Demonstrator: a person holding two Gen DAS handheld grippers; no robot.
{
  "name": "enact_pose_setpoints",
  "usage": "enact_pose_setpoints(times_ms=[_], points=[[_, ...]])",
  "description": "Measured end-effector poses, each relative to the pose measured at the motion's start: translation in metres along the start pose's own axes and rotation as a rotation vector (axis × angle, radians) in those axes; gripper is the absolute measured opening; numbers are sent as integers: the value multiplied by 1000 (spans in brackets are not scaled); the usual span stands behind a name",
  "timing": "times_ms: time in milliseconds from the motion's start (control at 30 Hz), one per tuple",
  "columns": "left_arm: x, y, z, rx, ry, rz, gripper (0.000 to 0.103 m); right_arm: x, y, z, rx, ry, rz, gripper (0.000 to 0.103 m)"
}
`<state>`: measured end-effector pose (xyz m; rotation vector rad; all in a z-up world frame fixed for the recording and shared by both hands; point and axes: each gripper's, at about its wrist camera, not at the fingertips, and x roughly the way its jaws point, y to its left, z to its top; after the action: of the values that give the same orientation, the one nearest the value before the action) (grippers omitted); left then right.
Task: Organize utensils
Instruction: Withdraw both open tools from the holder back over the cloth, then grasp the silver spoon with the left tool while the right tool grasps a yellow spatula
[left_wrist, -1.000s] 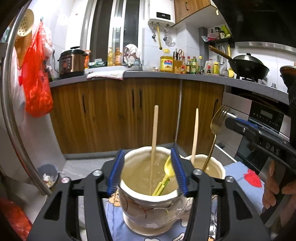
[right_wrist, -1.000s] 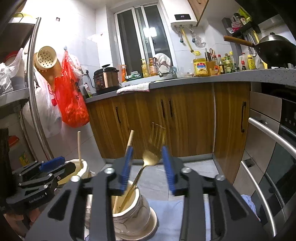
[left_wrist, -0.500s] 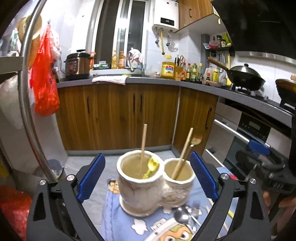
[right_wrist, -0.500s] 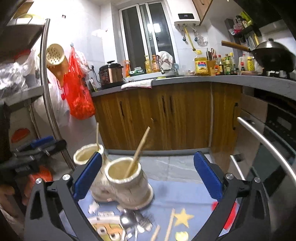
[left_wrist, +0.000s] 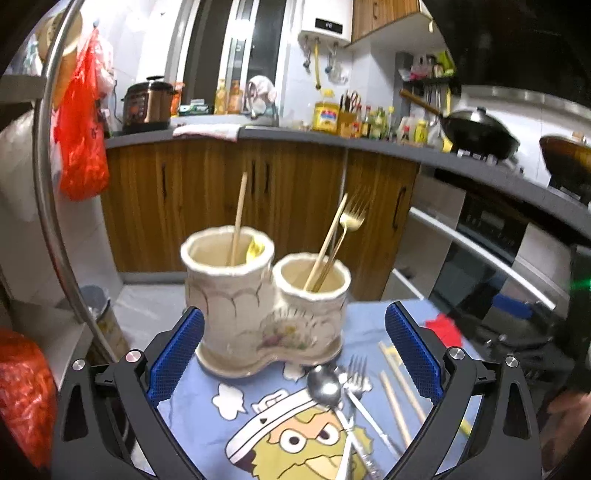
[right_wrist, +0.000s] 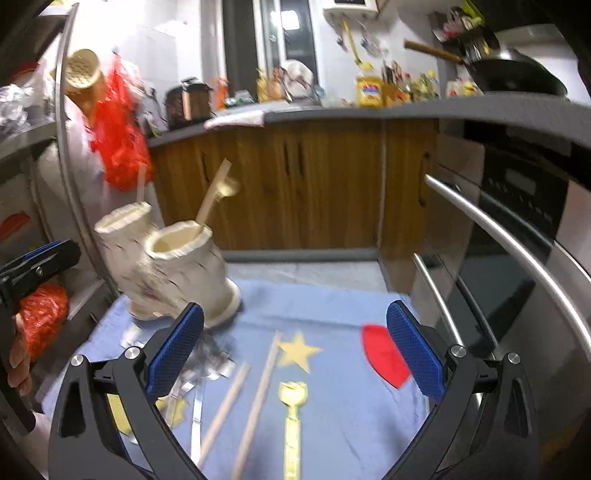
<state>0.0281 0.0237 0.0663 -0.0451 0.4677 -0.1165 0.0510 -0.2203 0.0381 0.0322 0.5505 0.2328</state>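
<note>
A cream double-cup ceramic holder (left_wrist: 258, 314) stands on a blue cartoon cloth (left_wrist: 229, 413). Its left cup holds a chopstick (left_wrist: 238, 218) and a yellow spoon (left_wrist: 255, 248). Its right cup holds a chopstick and a gold fork (left_wrist: 349, 221). A silver spoon (left_wrist: 325, 384), a silver fork (left_wrist: 356, 373) and chopsticks (left_wrist: 397, 391) lie on the cloth. My left gripper (left_wrist: 293, 358) is open and empty, just short of the holder. My right gripper (right_wrist: 293, 356) is open and empty above two chopsticks (right_wrist: 240, 402) and a gold utensil (right_wrist: 293, 417); the holder (right_wrist: 173, 269) is to its left.
Wooden cabinets (left_wrist: 221, 199) and a grey counter stand behind. An oven with steel handles (right_wrist: 498, 236) is on the right. A steel rack pole (left_wrist: 55, 206) and a red bag (left_wrist: 83, 122) are on the left. A bin (left_wrist: 99, 317) stands on the floor.
Both grippers opened and pulled back from the holder. The gold fork was let go and now stands in the right cup. The right gripper dropped lower over the cloth.
</note>
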Motion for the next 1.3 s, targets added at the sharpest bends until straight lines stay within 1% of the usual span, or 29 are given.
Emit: enact_pose_setpoints(times_ms=[33, 133, 167, 267, 333, 500, 533, 567, 600, 633, 667, 700, 733, 800, 833, 867, 900, 933, 967, 1000, 1033, 1100, 1167, 1200, 1300], points=[[4, 2, -5, -1, 11, 1, 97, 0, 0, 0, 0, 0, 0, 98], [19, 4, -18, -1, 74, -8, 97, 12, -5, -12, -35, 65, -8, 98], [24, 4, -24, 13, 100, -11, 97, 15, -5, -15, -51, 81, -12, 98], [33, -2, -32, 61, 141, -5, 97, 24, -9, -25, -87, 145, -21, 98], [38, -6, -37, 84, 171, -12, 97, 29, -14, -31, -79, 187, -3, 98], [56, -17, -52, 101, 316, -63, 97, 39, -21, -42, -54, 284, 54, 97], [60, -20, -55, 109, 343, -72, 95, 40, -19, -44, -60, 299, 63, 96], [62, -22, -57, 118, 361, -74, 94, 41, -17, -45, -67, 311, 71, 93], [65, -23, -59, 123, 375, -78, 92, 43, -14, -48, -78, 325, 81, 88], [67, -25, -60, 123, 383, -81, 86, 43, -12, -49, -86, 334, 87, 86], [70, -25, -62, 120, 403, -86, 80, 44, -9, -51, -95, 345, 92, 80], [74, -26, -64, 112, 432, -97, 71, 45, -7, -52, -101, 350, 96, 73], [77, -25, -66, 99, 456, -110, 62, 46, -5, -53, -106, 359, 101, 70], [85, -23, -71, 63, 504, -132, 57, 47, -3, -54, -113, 371, 108, 61], [87, -23, -72, 51, 516, -137, 54, 47, -2, -56, -117, 380, 116, 60], [89, -23, -73, 43, 525, -141, 52, 48, -1, -57, -122, 387, 119, 56], [90, -24, -74, 45, 526, -141, 48, 48, 0, -57, -125, 391, 121, 52], [91, -25, -74, 47, 526, -138, 44, 48, 1, -58, -130, 396, 123, 51], [92, -27, -75, 47, 526, -137, 42, 48, 1, -58, -132, 398, 127, 46], [93, -29, -75, 45, 529, -138, 38, 47, 2, -59, -135, 399, 129, 43], [95, -30, -76, 42, 536, -140, 33, 47, 2, -59, -136, 398, 129, 42], [97, -33, -77, 42, 538, -143, 32, 47, 2, -59, -141, 401, 128, 37], [98, -35, -76, 44, 534, -135, 28, 47, 3, -60, -147, 405, 125, 34], [99, -34, -76, 29, 537, -136, 25, 47, 3, -61, -148, 407, 125, 31], [104, -29, -75, -17, 548, -129, 20, 47, 3, -62, -147, 412, 126, 29]])
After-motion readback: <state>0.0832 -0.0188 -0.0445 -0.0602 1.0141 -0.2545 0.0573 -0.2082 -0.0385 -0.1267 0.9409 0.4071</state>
